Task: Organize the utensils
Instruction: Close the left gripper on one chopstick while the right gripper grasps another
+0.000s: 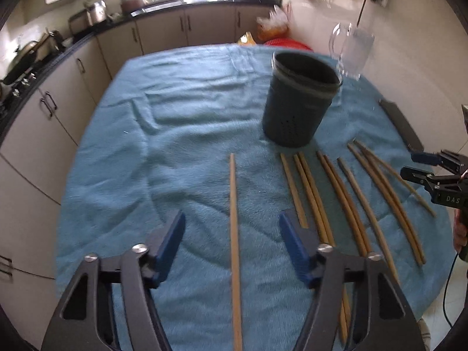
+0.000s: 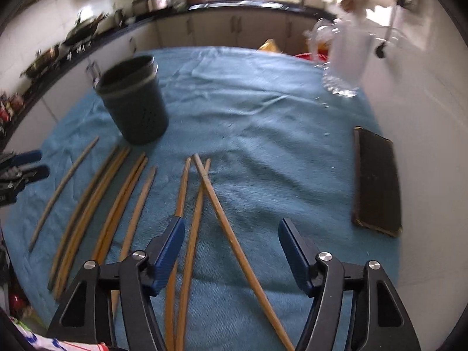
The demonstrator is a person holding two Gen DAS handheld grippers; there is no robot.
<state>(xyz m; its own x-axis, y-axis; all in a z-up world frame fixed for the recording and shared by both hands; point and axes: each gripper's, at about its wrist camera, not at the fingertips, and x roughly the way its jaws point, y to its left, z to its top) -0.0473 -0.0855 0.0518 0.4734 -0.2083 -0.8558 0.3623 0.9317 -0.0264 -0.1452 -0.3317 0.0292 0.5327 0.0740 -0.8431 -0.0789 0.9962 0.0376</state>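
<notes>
1. Chopsticks, left wrist view: a row lies on the blue towel (image 1: 175, 134) near the dark holder (image 1: 298, 99), which stands upright at far right of centre. One lone chopstick (image 1: 234, 219) lies apart, to the left of the rest (image 1: 345, 199), running near to far.
2. Left gripper (image 1: 232, 219): jaws apart, nothing clamped. The lone chopstick lies between the fingers, but the blue pads (image 1: 172, 242) do not press on it; whether they hang above it or at its level I cannot tell. The gripper points steeply down at the towel.
3. Right gripper (image 1: 421, 165), same view: seen at the right edge, over the right end of the row, jaws parted.
4. Right wrist view: the chopsticks (image 2: 117, 204) fan out from near to far, the holder (image 2: 134, 102) standing far left. One crossed stick (image 2: 231, 234) lies slantwise over its neighbour (image 2: 191, 242).
5. Right gripper (image 2: 231, 225): jaws apart, empty. The crossed stick and its neighbour lie between the fingers; no pad touches either. The gripper is tilted steeply down. The left gripper (image 2: 26, 163) shows at the left edge.
6. Also here: a glass jug (image 2: 345, 58) far right, and a dark flat case (image 2: 376, 181) at right.
7. Step in hand, as I judge it: each gripper takes a chopstick for the holder. To do it well, lower until the pads bracket one stick only, close squarely across it near mid-length, and on the right pick the upper crossed stick so the lower one is not dragged.
</notes>
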